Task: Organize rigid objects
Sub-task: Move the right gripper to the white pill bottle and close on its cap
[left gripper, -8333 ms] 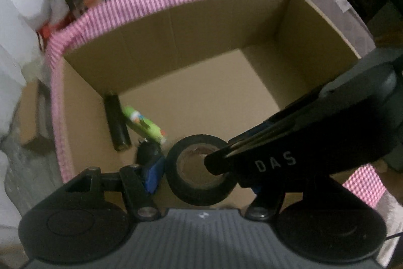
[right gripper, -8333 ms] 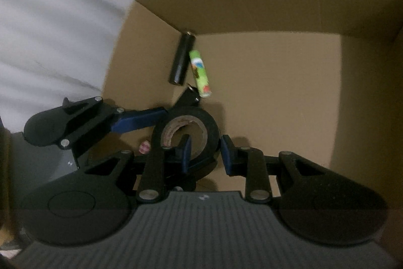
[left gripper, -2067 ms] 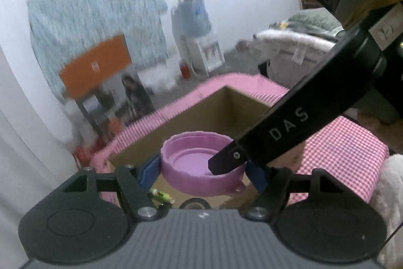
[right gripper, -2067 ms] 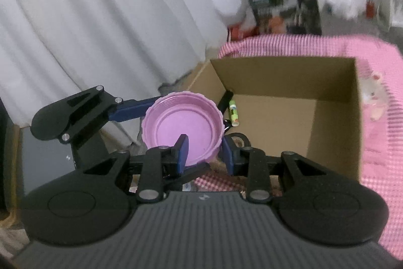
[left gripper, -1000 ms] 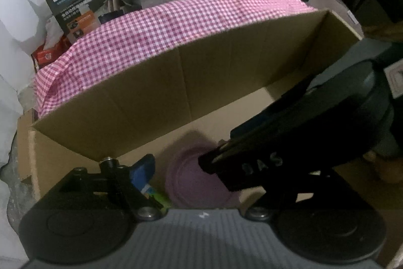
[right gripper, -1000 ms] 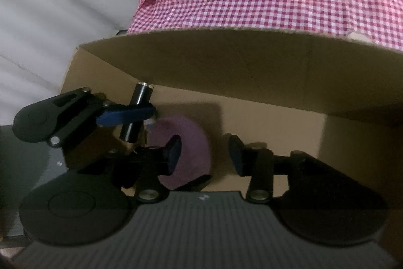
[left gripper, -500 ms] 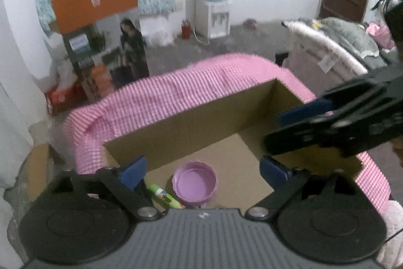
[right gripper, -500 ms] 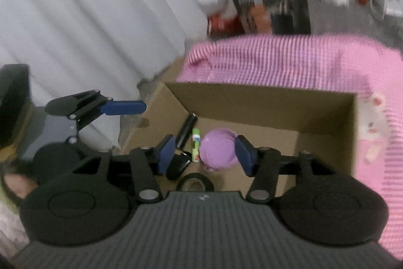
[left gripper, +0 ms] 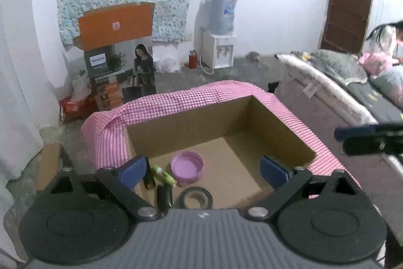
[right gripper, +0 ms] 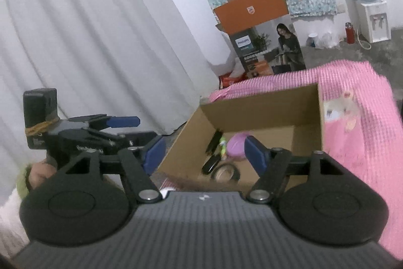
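I hold my left gripper (left gripper: 202,169) and right gripper (right gripper: 204,151) spread wide and empty above the plain cardboard box (left gripper: 191,122), where the round, ribbed purple lid (left gripper: 187,167) lies hollow-up beside a glossy black tape roll (left gripper: 197,198).

The left wrist camera is looking down from above and behind into the open brown cardboard box (left gripper: 221,127), which is filling the lower middle of the frame. The right wrist camera is viewing that box (right gripper: 264,102) from farther off (lower and more sideways), both sharing its interior.
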`<state>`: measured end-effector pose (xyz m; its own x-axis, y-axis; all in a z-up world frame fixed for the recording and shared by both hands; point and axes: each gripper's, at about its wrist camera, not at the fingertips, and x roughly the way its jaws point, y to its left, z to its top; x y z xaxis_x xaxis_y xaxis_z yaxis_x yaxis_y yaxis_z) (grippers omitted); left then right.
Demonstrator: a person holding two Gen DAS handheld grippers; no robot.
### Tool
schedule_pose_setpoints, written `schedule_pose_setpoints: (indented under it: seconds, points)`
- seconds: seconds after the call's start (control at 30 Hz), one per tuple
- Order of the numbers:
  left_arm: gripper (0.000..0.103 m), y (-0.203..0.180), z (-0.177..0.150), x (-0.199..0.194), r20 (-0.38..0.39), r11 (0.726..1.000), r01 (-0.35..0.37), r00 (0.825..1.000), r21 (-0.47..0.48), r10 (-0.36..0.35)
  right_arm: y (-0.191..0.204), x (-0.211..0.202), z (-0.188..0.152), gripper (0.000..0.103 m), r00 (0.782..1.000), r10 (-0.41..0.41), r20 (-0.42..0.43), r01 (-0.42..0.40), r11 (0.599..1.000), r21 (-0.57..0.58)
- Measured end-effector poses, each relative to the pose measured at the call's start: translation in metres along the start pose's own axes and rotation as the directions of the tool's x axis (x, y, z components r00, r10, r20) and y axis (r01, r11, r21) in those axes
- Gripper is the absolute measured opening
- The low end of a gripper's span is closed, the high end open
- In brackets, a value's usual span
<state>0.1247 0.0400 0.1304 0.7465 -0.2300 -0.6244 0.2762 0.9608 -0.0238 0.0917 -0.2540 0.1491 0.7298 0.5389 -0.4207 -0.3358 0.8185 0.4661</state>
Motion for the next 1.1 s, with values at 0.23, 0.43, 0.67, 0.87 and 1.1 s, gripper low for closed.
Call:
schedule_pose_setpoints:
  seconds: [0.23,0.43,0.67,0.87,1.1]
  points:
    - [0.098,-0.028,-0.068,-0.023,0.043,0.998,-0.066,0.997,0.015,0.066,0.021,0.009,-0.063,0.081,1.000,-0.017,0.001,0.017,1.000,-0.003]
    - [0.098,-0.037,-0.112,-0.019,0.041,0.996,-0.084,0.996,-0.003,0.084,0.041,0.046,-0.084,0.084,0.998,0.002,-0.061,-0.003,1.000,-0.009]
    - [0.098,-0.039,-0.137,0.003,0.011,0.994,-0.105,0.994,-0.027,0.105,0.057,0.089,-0.099,0.085,0.989,0.005,-0.148,-0.011,0.999,-0.041]
    - [0.097,-0.038,-0.141,0.021,0.024,0.987,-0.159,0.987,-0.004,0.159,0.062,0.121,-0.102,0.085,0.978,0.009,-0.210,-0.027,0.996,-0.084]
    - [0.090,-0.028,-0.141,0.037,0.022,0.989,-0.145,0.989,-0.039,0.146,0.064,0.148,-0.100,0.085,0.968,0.012,-0.252,-0.038,0.994,-0.098]
